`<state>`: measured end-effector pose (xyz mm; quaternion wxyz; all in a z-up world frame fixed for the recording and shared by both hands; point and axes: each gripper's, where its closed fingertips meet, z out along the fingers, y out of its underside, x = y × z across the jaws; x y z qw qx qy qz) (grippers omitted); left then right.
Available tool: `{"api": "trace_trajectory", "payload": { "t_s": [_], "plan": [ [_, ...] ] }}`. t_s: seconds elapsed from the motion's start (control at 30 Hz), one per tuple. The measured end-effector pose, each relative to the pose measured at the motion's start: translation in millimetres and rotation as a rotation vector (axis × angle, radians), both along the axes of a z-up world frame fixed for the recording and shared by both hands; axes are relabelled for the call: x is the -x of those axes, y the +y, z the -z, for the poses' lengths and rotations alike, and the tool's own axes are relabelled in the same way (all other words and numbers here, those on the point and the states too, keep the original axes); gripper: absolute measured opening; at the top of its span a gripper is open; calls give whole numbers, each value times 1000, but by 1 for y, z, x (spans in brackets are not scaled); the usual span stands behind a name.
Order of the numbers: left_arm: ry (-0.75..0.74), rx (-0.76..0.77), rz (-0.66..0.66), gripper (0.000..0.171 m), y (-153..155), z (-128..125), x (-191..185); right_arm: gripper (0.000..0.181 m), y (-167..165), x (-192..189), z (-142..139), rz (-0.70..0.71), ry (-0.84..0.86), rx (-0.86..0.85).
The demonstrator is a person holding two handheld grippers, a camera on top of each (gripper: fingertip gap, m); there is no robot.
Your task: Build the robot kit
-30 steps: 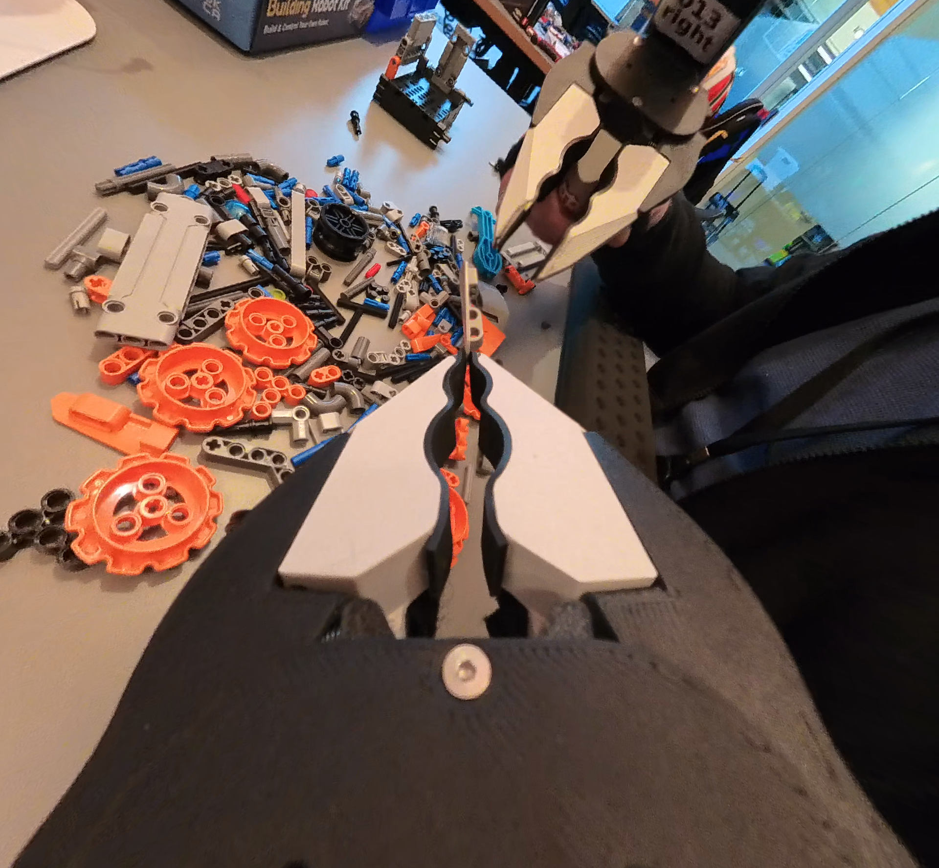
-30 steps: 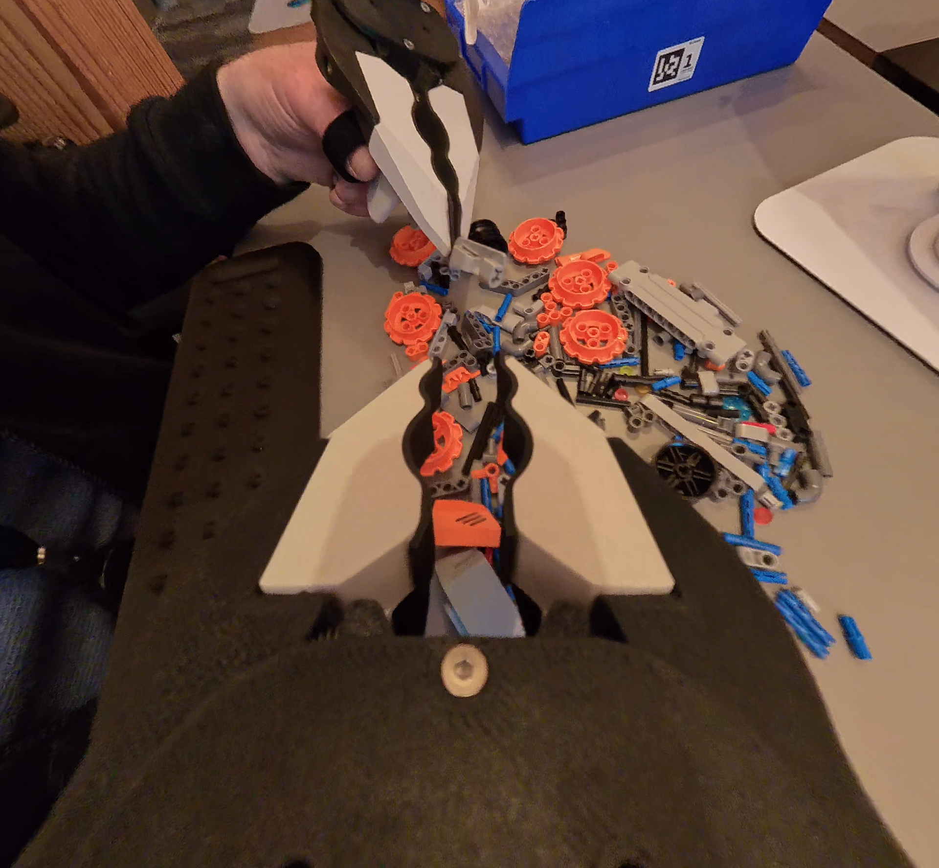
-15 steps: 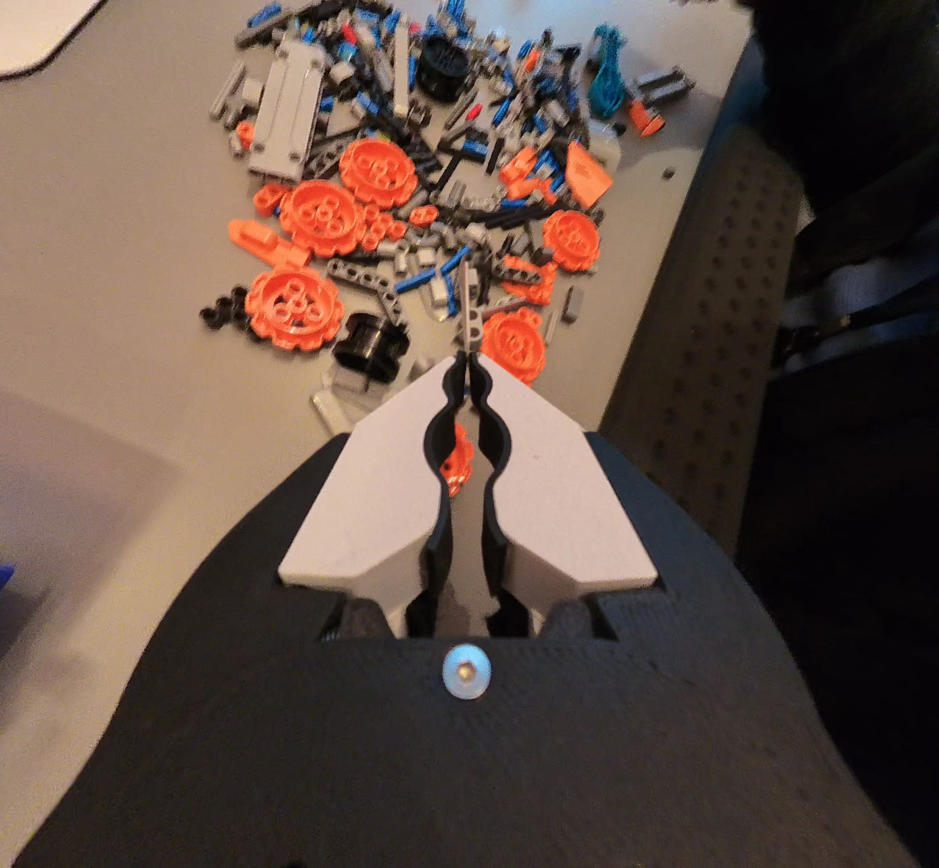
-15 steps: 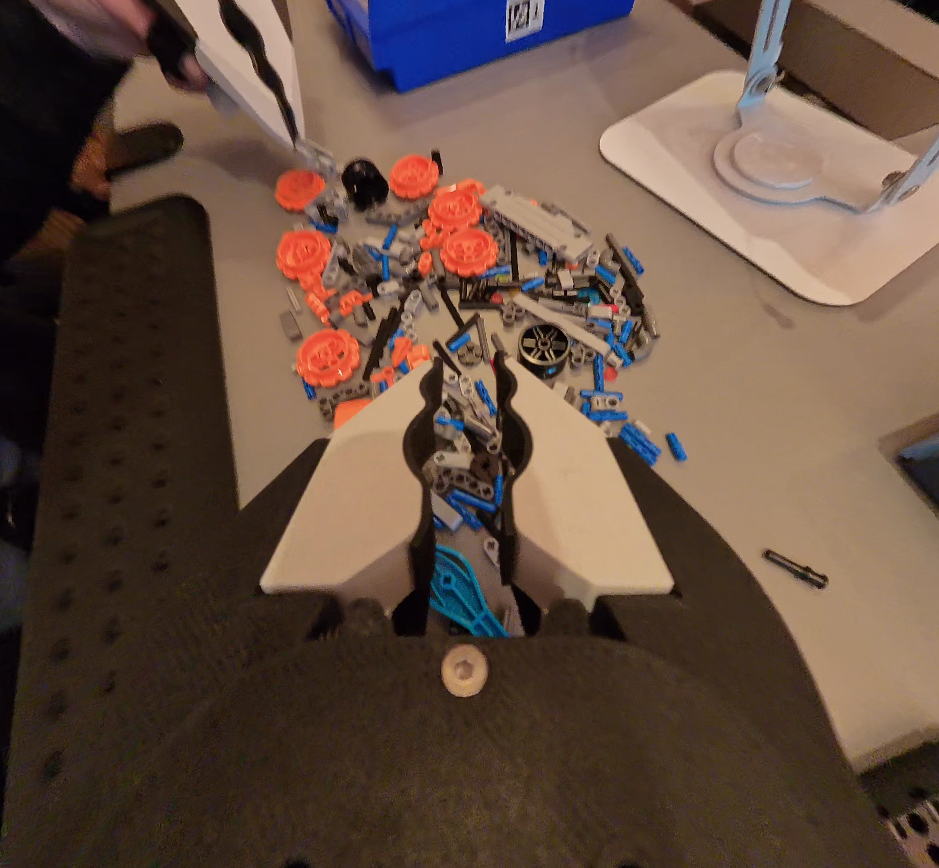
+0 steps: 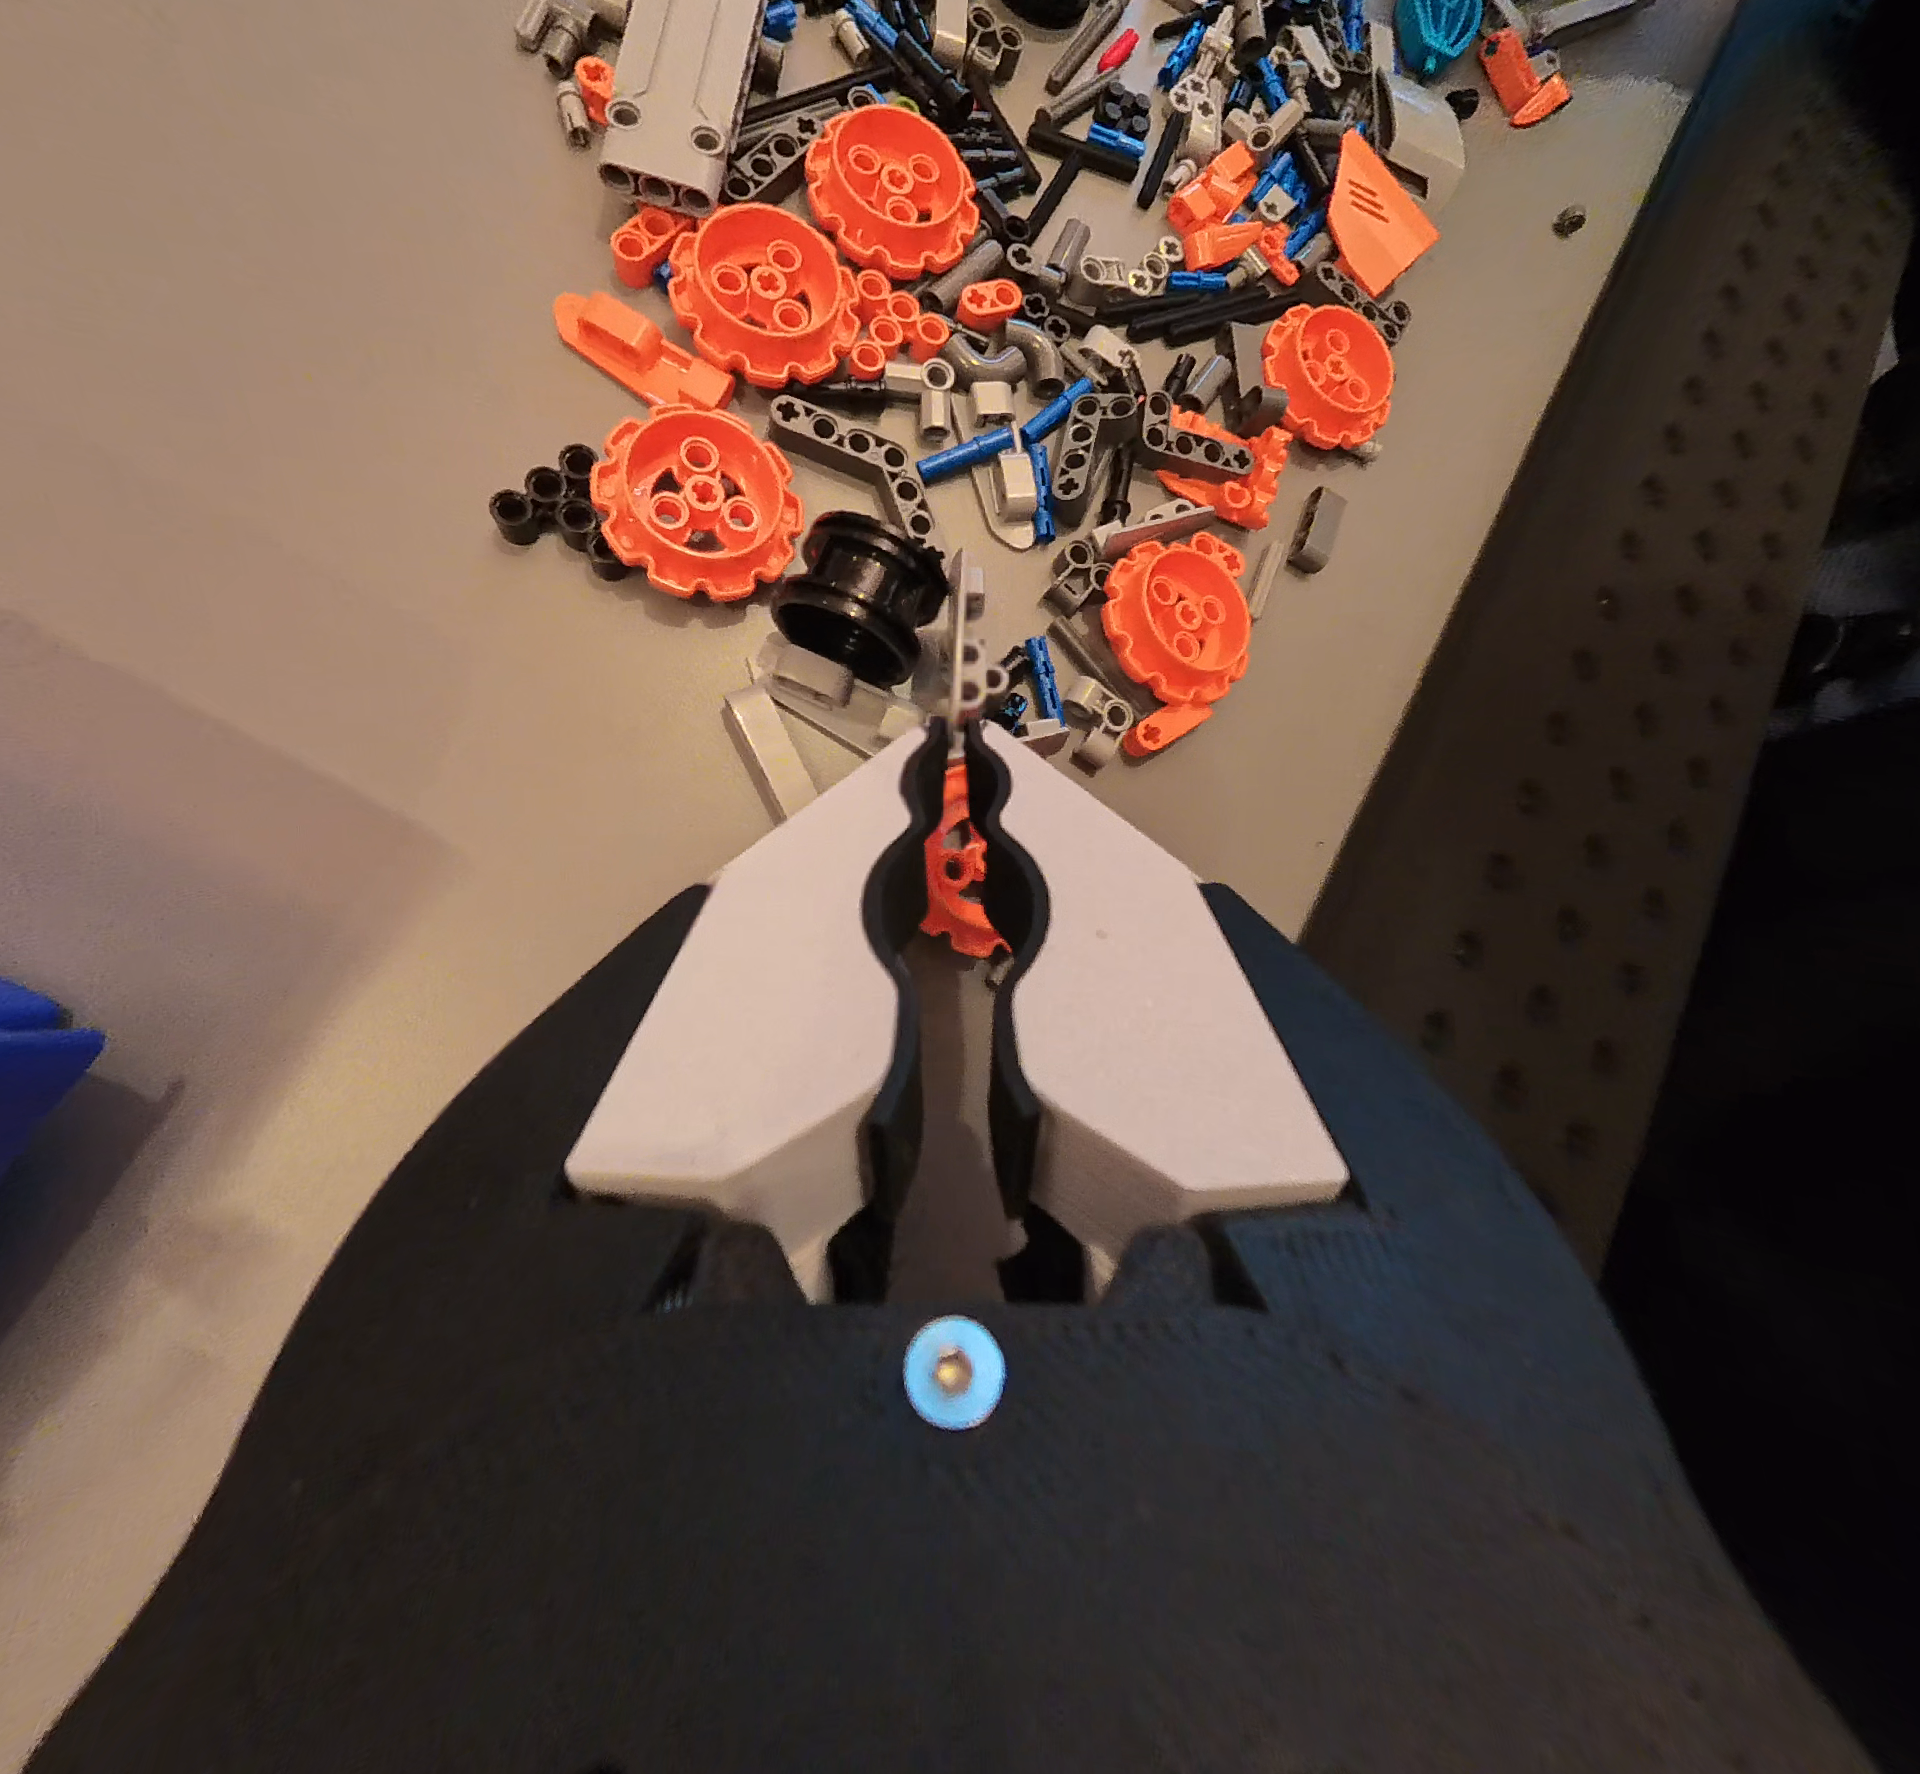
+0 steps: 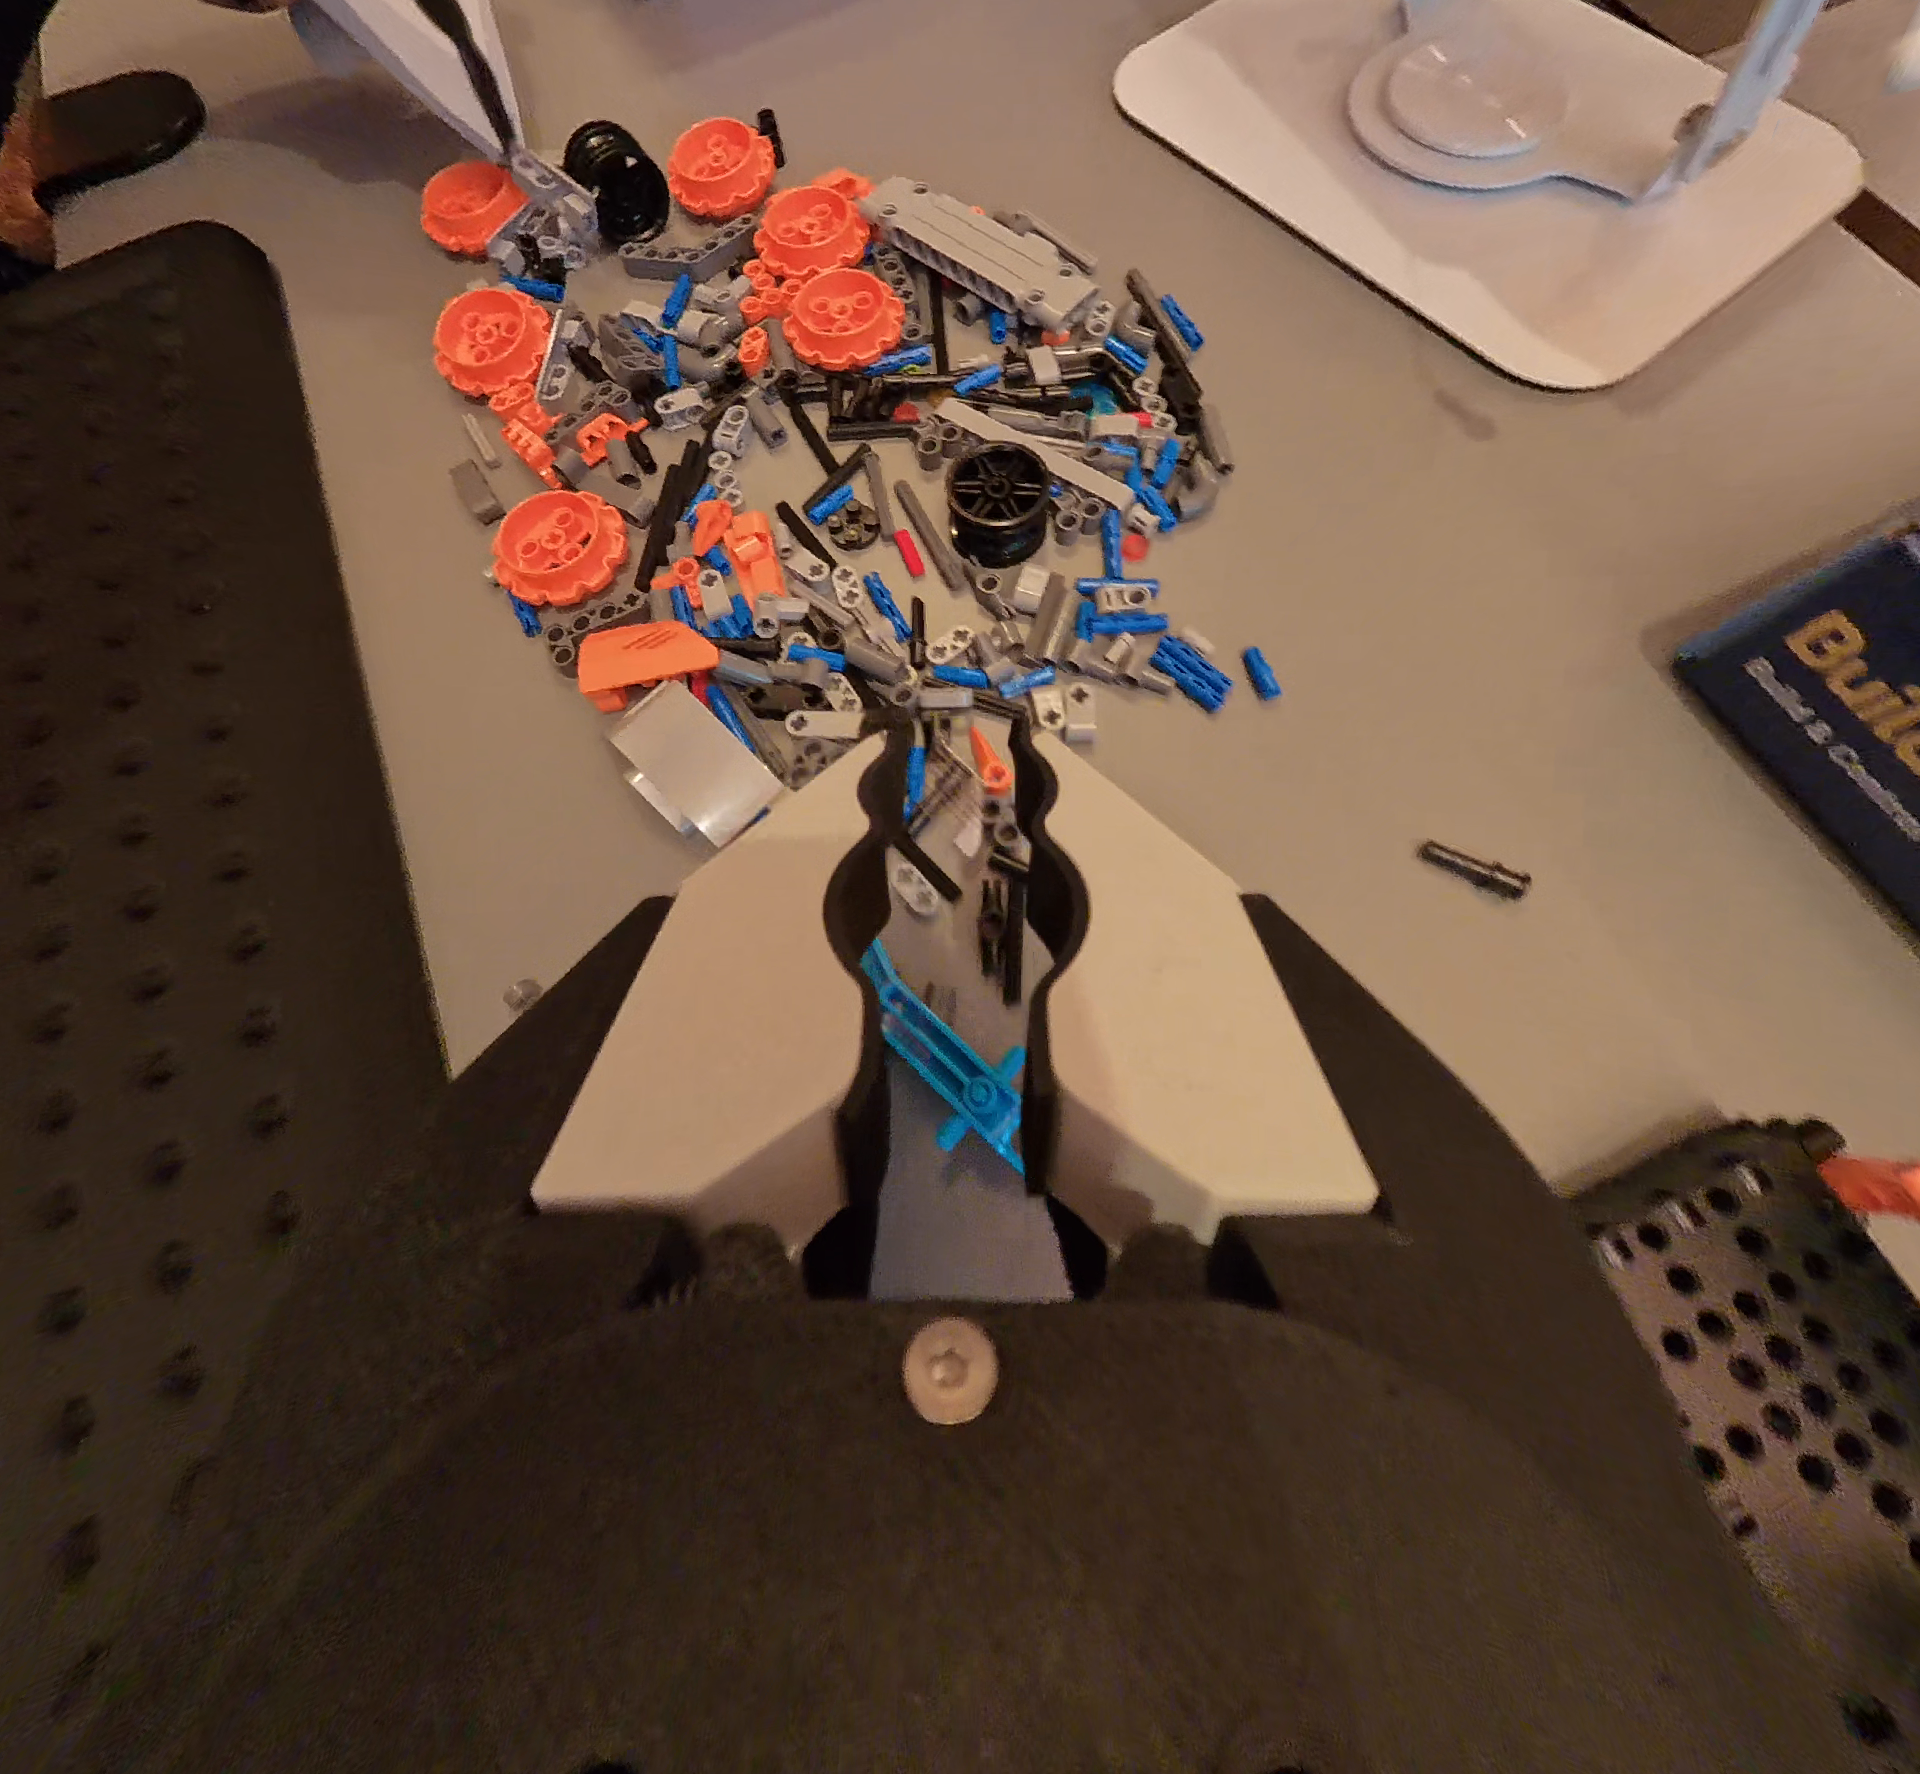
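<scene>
While the left gripper (image 5: 954,737) hung over the near edge of the parts pile (image 5: 997,249), its fingertips were pinched on a thin grey beam (image 5: 966,654), which stuck out ahead of them above a black hub (image 5: 857,597) and an orange wheel (image 5: 1179,618). From the right wrist view, that beam (image 6: 545,181) sat at the pile's far left, beside another orange wheel (image 6: 473,202). Right gripper (image 6: 951,737) was held above the pile's near side, jaws apart and nothing between them; a teal piece (image 6: 940,1049) lay on the table (image 6: 1455,581) under the gap. White stand base (image 6: 1486,166) far right; black pin (image 6: 1473,867) lay apart from the pile.
</scene>
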<state>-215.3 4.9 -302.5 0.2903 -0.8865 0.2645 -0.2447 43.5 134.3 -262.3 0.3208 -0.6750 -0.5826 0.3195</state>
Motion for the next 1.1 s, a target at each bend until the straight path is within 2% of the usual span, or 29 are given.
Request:
{"api": "trace_trajectory", "payload": {
  "t_s": [0.23, 0.53, 0.7, 0.8, 0.93, 1.1],
  "plan": [
    [10, -53, -50, 13, 7, -9, 10, 18, 10, -25, -1, 61, 27, 15],
    [133, -71, -107, 16, -1, -11, 35, 16, 0, -15, 10, 10, -21, -4],
    [156, -103, 28, 19, -7, -9, 9, 16, -2, -12, 11, 0, -19, -3],
    [191, -93, 61, 25, -8, 0, -5, 16, -4, -11, 11, -6, -17, -3],
    [289, -87, 38, 40, -8, 14, -8, 16, -5, -9, 12, -13, -18, -3],
    [282, -95, -25, 40, -2, 18, -16, 16, -8, -7, 11, -24, -18, -8]
  ]
}}
